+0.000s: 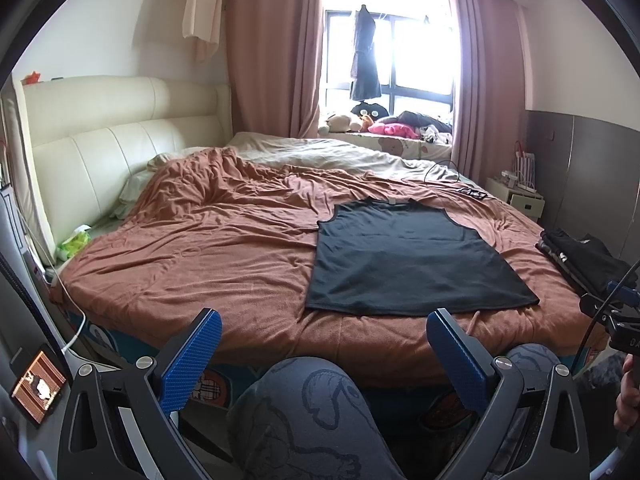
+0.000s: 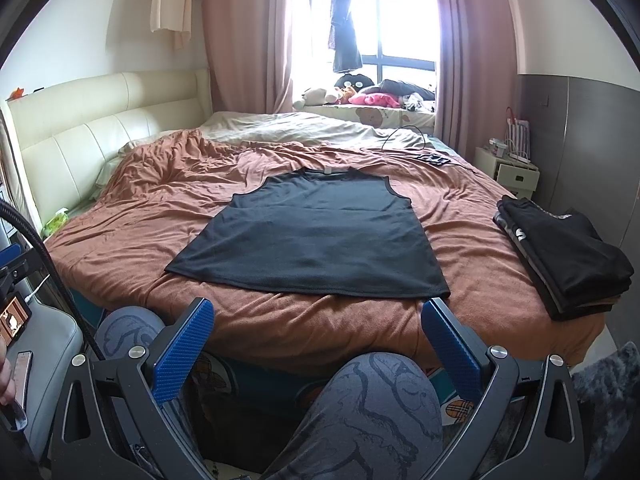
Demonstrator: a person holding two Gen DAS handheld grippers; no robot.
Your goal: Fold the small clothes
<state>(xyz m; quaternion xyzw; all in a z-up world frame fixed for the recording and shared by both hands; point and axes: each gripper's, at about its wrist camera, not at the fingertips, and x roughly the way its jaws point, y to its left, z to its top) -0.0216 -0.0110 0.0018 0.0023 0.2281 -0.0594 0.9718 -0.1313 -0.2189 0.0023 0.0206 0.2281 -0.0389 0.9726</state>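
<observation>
A black sleeveless top lies spread flat on the rust-brown bedspread, neck toward the window, hem near the bed's front edge. It also shows in the right wrist view. My left gripper is open and empty, held back over the person's knees, short of the bed edge and left of the top's hem. My right gripper is open and empty, just short of the hem's right part.
A stack of folded dark clothes sits at the bed's right edge, also in the left wrist view. A cream headboard is at left. A phone and cable lie far back. A nightstand stands right. The person's knees are below.
</observation>
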